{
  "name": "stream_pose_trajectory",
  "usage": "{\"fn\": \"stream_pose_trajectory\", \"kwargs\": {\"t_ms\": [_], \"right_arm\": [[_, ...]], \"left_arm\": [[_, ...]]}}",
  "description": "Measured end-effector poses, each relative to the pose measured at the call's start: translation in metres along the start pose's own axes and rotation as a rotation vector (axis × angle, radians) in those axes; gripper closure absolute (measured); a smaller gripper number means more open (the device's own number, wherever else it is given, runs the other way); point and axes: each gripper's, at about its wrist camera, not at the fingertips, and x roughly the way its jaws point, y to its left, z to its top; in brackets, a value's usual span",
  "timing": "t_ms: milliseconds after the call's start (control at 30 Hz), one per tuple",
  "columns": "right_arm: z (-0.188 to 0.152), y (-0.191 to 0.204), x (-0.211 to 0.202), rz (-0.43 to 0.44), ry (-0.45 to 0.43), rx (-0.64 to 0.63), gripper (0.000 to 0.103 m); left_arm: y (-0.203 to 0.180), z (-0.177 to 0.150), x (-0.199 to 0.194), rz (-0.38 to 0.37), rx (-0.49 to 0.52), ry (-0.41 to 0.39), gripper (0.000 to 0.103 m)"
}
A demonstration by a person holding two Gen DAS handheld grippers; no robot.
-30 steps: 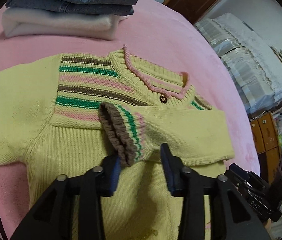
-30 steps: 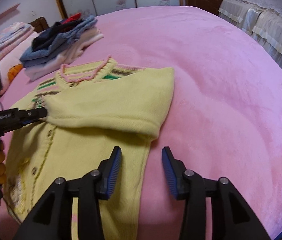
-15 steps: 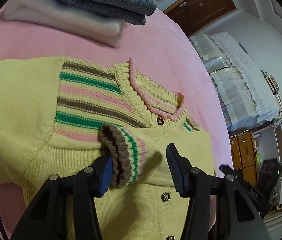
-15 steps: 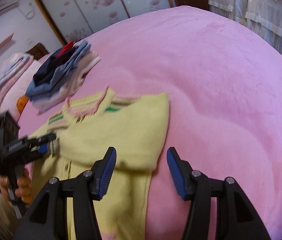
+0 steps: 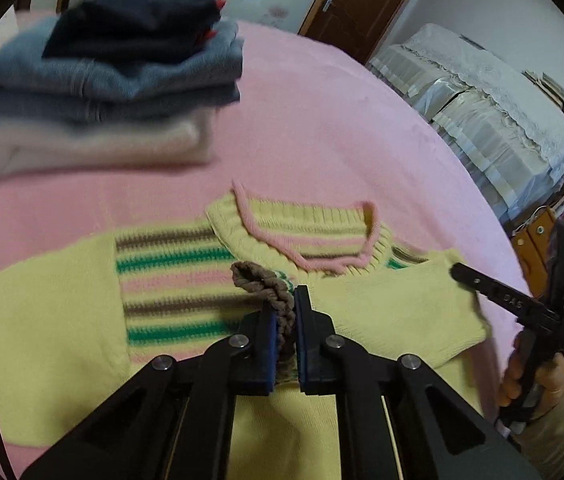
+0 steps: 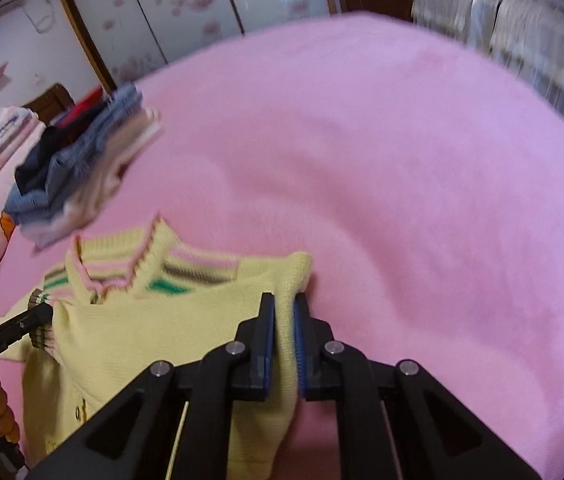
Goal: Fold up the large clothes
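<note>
Blue pads of the left claw [image 5: 285,320] are pinched on the ruffled brown cuff [image 5: 266,286] of the sweater's [image 5: 42,320] sleeve, with almost no gap left between them. The cuff sits over the striped chest, just below the collar [image 5: 302,232], which suggests the sleeve is being laid across the body as part of the fold; gripping the cuff gives control of the sleeve's free end.

From the right wrist view, the right claw [image 6: 284,320] is closing on the yellow knit at the shoulder fold [image 6: 286,280], where the sleeve doubles back; cloth fills the narrow gap between its pads and hangs bunched beneath them. Holding this edge while the other claw holds the cuff likely keeps the crease straight, so the sleeve can be shifted as one flat panel and not drag or twist. Each claw shows in the other's view, with the person's hand [image 5: 538,376] wrapped round the handle.

The sweater lies front up on the pink bed [image 6: 422,200], its other sleeve spread out flat to the left in the left wrist view and not yet folded in. By my reading the fold is at an early stage, with that sleeve and the body still to do.

Farther back on the bed rests a stack of folded clothes [image 5: 110,80], denim over a pale knit, presumably where this sweater goes once finished. Beyond it stand a wooden door [image 5: 362,0] and flowered wardrobe panels [image 6: 186,12].
</note>
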Motion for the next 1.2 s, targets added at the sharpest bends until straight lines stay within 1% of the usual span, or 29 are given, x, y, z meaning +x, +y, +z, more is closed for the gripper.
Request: {"fn": "stream_pose_trajectory", "kwargs": {"t_ms": [33, 67, 133, 167, 233, 267, 333, 400, 467, 500, 567, 667, 733, 800, 867, 933, 967, 1033, 1067, 1100, 1167, 1200], "right_arm": [[0.000, 0.001, 0.000, -0.020, -0.008, -0.002, 0.095], [-0.002, 0.001, 0.005, -0.040, 0.003, 0.000, 0.094], [-0.007, -0.001, 0.020, -0.058, 0.053, 0.002, 0.092], [-0.009, -0.001, 0.024, -0.061, 0.067, 0.007, 0.089], [-0.008, -0.005, 0.019, -0.052, 0.067, 0.026, 0.080], [-0.006, -0.007, 0.014, -0.049, 0.070, 0.041, 0.074], [-0.006, -0.011, 0.003, -0.041, 0.051, 0.061, 0.073], [-0.007, -0.017, -0.012, -0.027, 0.019, 0.072, 0.073], [-0.011, -0.020, -0.028, -0.018, -0.018, 0.080, 0.073], [-0.013, -0.019, -0.034, -0.008, -0.031, 0.078, 0.073], [-0.017, -0.009, -0.043, 0.010, -0.047, 0.061, 0.073], [-0.021, 0.015, -0.047, 0.041, -0.039, 0.013, 0.073], [-0.022, 0.035, -0.044, 0.074, -0.028, -0.016, 0.073], [-0.028, 0.056, -0.043, 0.106, -0.022, -0.059, 0.073], [-0.032, 0.078, -0.037, 0.126, -0.015, -0.105, 0.073], [-0.039, 0.089, -0.029, 0.143, 0.005, -0.134, 0.073], [-0.042, 0.094, -0.022, 0.146, 0.020, -0.145, 0.073], [-0.048, 0.094, -0.011, 0.128, 0.047, -0.160, 0.078], [-0.051, 0.090, -0.006, 0.115, 0.058, -0.162, 0.086], [-0.052, 0.085, -0.005, 0.108, 0.062, -0.157, 0.093], [-0.053, 0.068, -0.007, 0.079, 0.052, -0.133, 0.097], [-0.052, 0.058, -0.009, 0.056, 0.043, -0.117, 0.103]], "left_arm": [[0.005, 0.001, 0.004, 0.036, -0.001, 0.007, 0.097], [0.013, 0.000, 0.014, 0.053, -0.018, 0.038, 0.097], [0.027, -0.004, 0.030, 0.044, -0.061, 0.099, 0.094], [0.031, -0.004, 0.031, 0.029, -0.078, 0.104, 0.094], [0.032, -0.002, 0.026, 0.016, -0.097, 0.108, 0.090], [0.032, -0.001, 0.022, 0.021, -0.106, 0.112, 0.088], [0.032, -0.001, 0.014, 0.038, -0.115, 0.114, 0.081], [0.031, -0.002, 0.004, 0.074, -0.114, 0.104, 0.077], [0.022, -0.005, -0.008, 0.122, -0.089, 0.083, 0.077], [0.018, -0.005, -0.014, 0.128, -0.079, 0.073, 0.077], [0.006, -0.005, -0.025, 0.123, -0.062, 0.041, 0.077], [-0.022, -0.002, -0.030, 0.091, -0.029, 0.006, 0.075], [-0.036, -0.001, -0.028, 0.098, -0.005, -0.006, 0.065], [-0.048, 0.000, -0.020, 0.115, 0.007, -0.017, 0.062], [-0.050, -0.001, -0.009, 0.119, -0.006, 0.001, 0.062], [-0.051, -0.007, 0.007, 0.110, -0.043, 0.026, 0.062], [-0.049, -0.009, 0.014, 0.119, -0.057, 0.040, 0.062], [-0.045, -0.015, 0.024, 0.135, -0.060, 0.065, 0.062], [-0.043, -0.017, 0.027, 0.135, -0.051, 0.070, 0.062], [-0.043, -0.018, 0.028, 0.133, -0.045, 0.068, 0.063], [-0.042, -0.022, 0.027, 0.127, -0.029, 0.065, 0.063], [-0.041, -0.022, 0.027, 0.124, -0.029, 0.067, 0.063]]}}
